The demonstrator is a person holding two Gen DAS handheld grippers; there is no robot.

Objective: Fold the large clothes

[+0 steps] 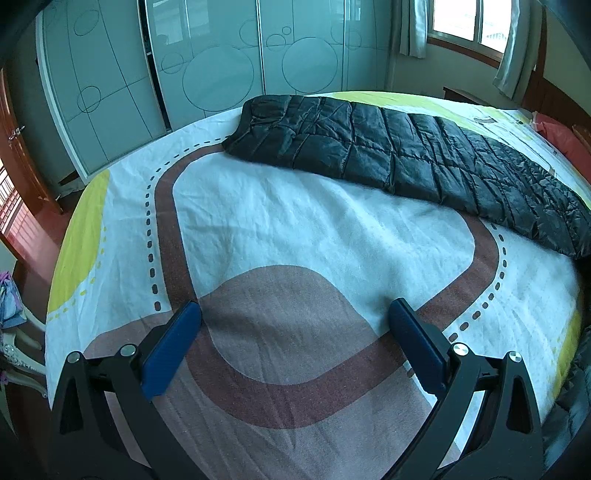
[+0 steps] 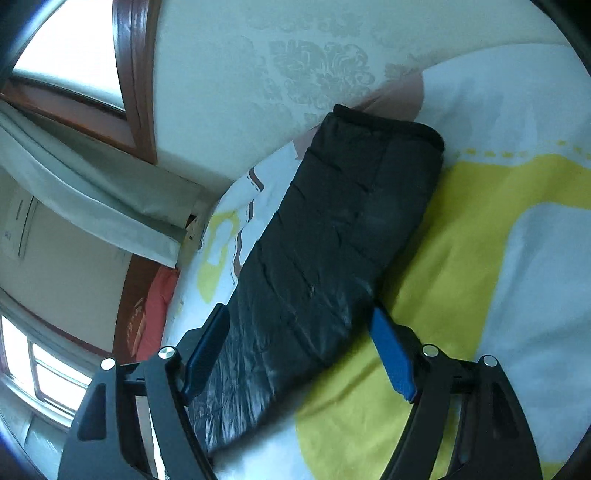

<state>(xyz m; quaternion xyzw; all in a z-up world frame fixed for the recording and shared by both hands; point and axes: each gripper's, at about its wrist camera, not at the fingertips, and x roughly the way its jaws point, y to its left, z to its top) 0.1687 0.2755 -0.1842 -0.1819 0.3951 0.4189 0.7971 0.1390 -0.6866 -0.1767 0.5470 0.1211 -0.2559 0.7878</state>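
A black quilted puffer coat (image 1: pixel 399 155) lies folded into a long strip across the far side of the bed. My left gripper (image 1: pixel 295 314) is open and empty, hovering over the bedsheet (image 1: pixel 295 229) well short of the coat. In the right wrist view the same coat (image 2: pixel 332 240) runs lengthwise away from me. My right gripper (image 2: pixel 301 321) is open and straddles the coat's near end, with one blue pad on each side. The jaws are not closed on the fabric.
The sheet has brown, white and yellow patterns. Sliding wardrobe doors (image 1: pixel 207 62) stand beyond the bed. A window with curtains (image 1: pixel 465 22) is at the far right. A red pillow (image 2: pixel 157 306) lies by the headboard, and a wall (image 2: pixel 258 74) is behind the bed.
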